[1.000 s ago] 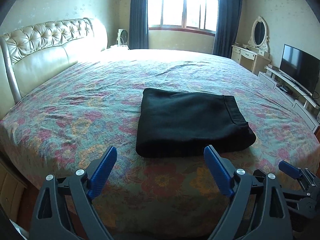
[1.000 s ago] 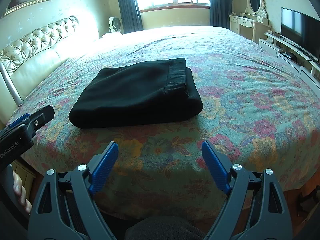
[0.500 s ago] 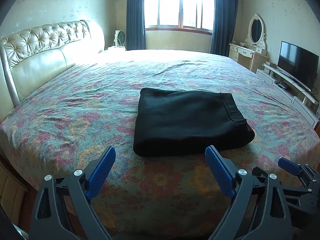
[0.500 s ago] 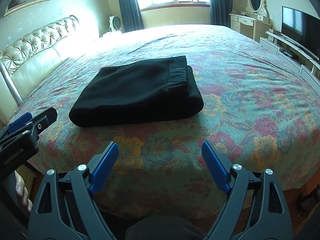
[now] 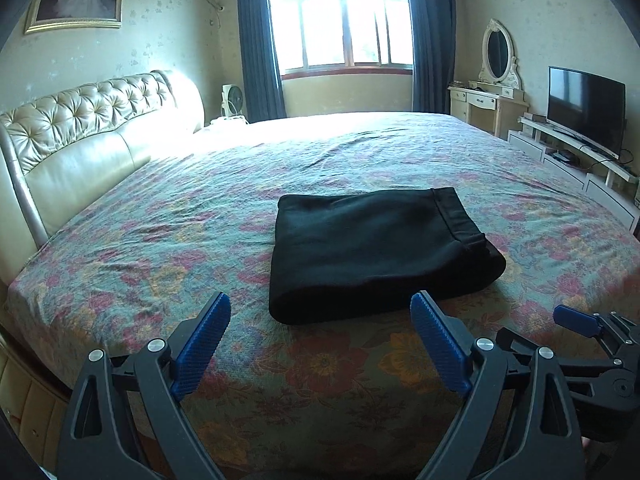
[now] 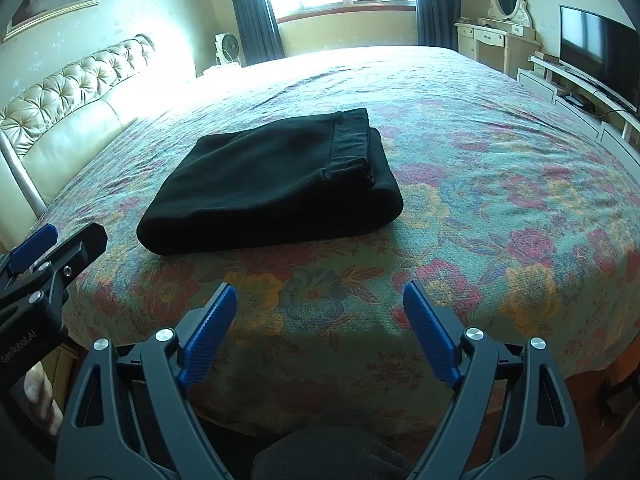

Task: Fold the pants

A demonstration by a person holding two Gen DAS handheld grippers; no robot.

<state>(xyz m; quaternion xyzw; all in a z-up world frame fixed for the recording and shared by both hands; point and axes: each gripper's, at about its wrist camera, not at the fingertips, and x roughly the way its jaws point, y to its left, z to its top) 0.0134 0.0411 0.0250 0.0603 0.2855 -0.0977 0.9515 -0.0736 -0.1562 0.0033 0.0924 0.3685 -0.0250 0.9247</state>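
Note:
The black pants (image 5: 376, 252) lie folded in a thick rectangle on the floral bedspread (image 5: 160, 240), waistband on the right side. They also show in the right wrist view (image 6: 272, 184). My left gripper (image 5: 320, 312) is open and empty, held back from the pants near the bed's front edge. My right gripper (image 6: 320, 304) is open and empty, also back from the pants, to their right. Each gripper shows at the edge of the other's view: the right one (image 5: 592, 328) and the left one (image 6: 44, 256).
A padded headboard (image 5: 80, 140) runs along the left. A TV (image 5: 584, 108) on a low stand and a dressing table with mirror (image 5: 496, 80) stand at the right. A window with dark curtains (image 5: 344, 28) and a fan (image 5: 232, 100) are at the back.
Both grippers have drawn back and tilted up slightly; the pants sit a little farther away and have not moved. Both stay open.

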